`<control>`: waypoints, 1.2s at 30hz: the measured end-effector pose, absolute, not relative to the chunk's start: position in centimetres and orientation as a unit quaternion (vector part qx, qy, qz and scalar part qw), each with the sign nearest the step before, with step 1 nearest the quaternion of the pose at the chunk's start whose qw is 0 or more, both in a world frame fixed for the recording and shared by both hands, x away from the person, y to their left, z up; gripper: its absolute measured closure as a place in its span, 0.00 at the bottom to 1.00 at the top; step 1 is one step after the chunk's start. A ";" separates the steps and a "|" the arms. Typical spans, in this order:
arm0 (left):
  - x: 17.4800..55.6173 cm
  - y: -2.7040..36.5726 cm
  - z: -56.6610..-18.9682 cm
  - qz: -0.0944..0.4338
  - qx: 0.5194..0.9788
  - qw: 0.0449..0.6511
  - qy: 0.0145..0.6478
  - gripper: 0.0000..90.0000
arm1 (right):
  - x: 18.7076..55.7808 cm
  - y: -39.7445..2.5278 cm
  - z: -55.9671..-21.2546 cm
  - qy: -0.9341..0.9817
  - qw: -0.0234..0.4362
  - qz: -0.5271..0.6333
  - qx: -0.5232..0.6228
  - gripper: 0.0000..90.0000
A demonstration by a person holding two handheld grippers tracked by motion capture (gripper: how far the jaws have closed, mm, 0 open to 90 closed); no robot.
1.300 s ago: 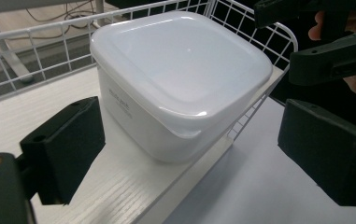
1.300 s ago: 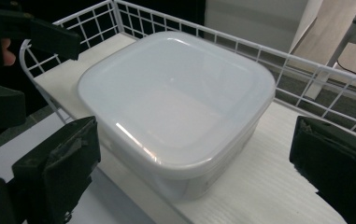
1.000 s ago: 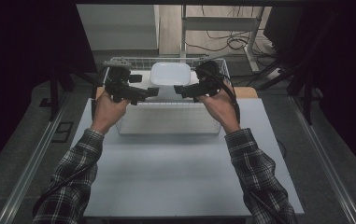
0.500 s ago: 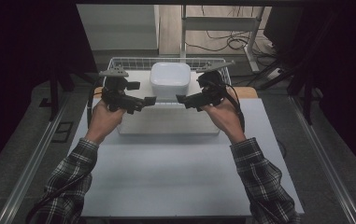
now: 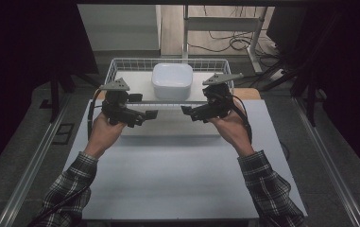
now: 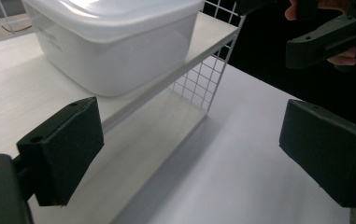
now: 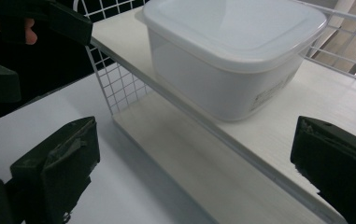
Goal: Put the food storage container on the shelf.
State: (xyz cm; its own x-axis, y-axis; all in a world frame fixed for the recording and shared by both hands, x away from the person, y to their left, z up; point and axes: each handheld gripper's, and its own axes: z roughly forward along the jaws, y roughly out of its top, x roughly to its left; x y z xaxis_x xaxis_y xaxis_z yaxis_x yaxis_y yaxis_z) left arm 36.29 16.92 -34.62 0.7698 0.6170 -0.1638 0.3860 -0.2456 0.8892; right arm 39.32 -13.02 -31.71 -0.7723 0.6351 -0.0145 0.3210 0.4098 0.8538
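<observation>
A white lidded plastic container [image 5: 172,81] stands on the upper shelf of a white wire rack [image 5: 121,64] at the table's far side. It is close up in the left gripper view as the container [image 6: 110,42] and in the right gripper view as the container [image 7: 227,51]. My left gripper [image 5: 148,115] hovers open in front of the rack, left of the container. My right gripper [image 5: 188,111] hovers open at the right, its jaws pointing inward. Nothing sits between either pair of jaws. Both grippers are apart from the container.
The rack's lower shelf [image 7: 199,158] is bare under the upper board. The white tabletop [image 5: 177,175] stretches toward the person. Metal rails [image 5: 31,165] run along both sides, and cables lie on the floor behind the rack.
Both grippers have drawn back from the container toward the person and apart; the container now stands alone on the upper shelf, where a second ago they flanked it closely.
</observation>
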 end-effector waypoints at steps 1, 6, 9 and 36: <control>36.1 16.9 -34.8 0.109 0.783 0.523 0.320 0.07 | 39.2 -13.1 -31.8 0.822 0.171 0.460 0.288 0.01; 35.3 16.6 -35.8 0.105 0.786 0.519 0.319 0.06 | 38.5 -13.6 -32.7 0.821 0.168 0.464 0.286 0.01; 34.9 16.4 -36.6 0.102 0.788 0.517 0.319 0.06 | 37.9 -14.0 -33.4 0.822 0.168 0.464 0.284 0.01; 32.0 15.9 -43.8 0.090 0.786 0.506 0.344 0.06 | 34.8 -15.2 -40.1 0.826 0.153 0.467 0.277 0.00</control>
